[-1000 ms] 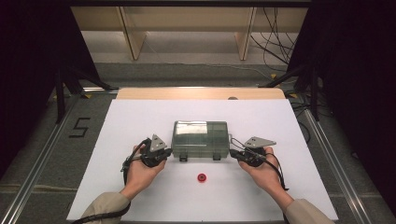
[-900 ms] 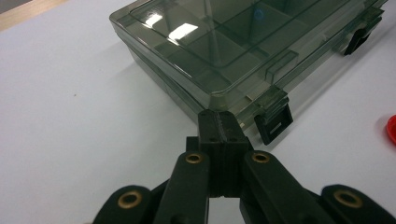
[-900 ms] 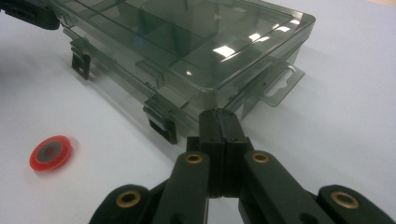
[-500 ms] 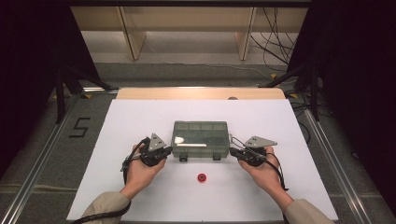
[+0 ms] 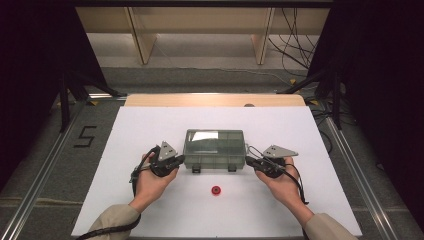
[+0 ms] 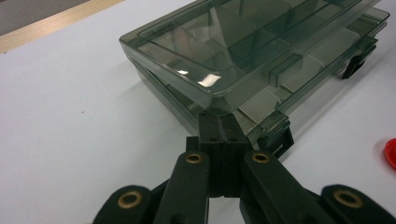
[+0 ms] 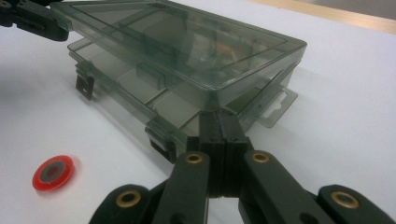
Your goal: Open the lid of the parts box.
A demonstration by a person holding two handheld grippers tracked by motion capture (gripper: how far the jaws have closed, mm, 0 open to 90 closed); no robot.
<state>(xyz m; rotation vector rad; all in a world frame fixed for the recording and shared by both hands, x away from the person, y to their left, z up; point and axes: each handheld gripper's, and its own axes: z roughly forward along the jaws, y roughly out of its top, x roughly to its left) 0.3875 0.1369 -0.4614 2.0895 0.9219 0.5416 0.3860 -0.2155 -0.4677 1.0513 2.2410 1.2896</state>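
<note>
High view: a white table [image 5: 150, 125] is seen from above, with a strip of bare wood along its far edge. At the middle of the table a smoky, see-through compartment box [image 5: 215, 147] is placed, its two dark latches facing the person. In the gripper views the lid [image 6: 243, 42] is seen raised a little at the front, a gap being left between it and the divided tray beneath, and the latches hang loose below the front edge.

The box is flanked by two hands. The left hand [image 5: 150, 180] is laid on the table at the box's left front corner, and the left gripper [image 5: 176, 161] is pointed at that corner. Its jaws are pressed together with nothing between them, and in the left gripper view their tips [image 6: 219, 122] are tucked under the lid's corner. The right hand [image 5: 281, 181] is set at the opposite corner, and the right gripper [image 5: 250, 161] is likewise brought together on nothing, its tips [image 7: 219, 122] being set beneath the lid's corner in the right gripper view.

A small red disc [image 5: 216, 190] with a grey middle is left on the table in front of the box, between the two hands and apart from everything else.
</note>
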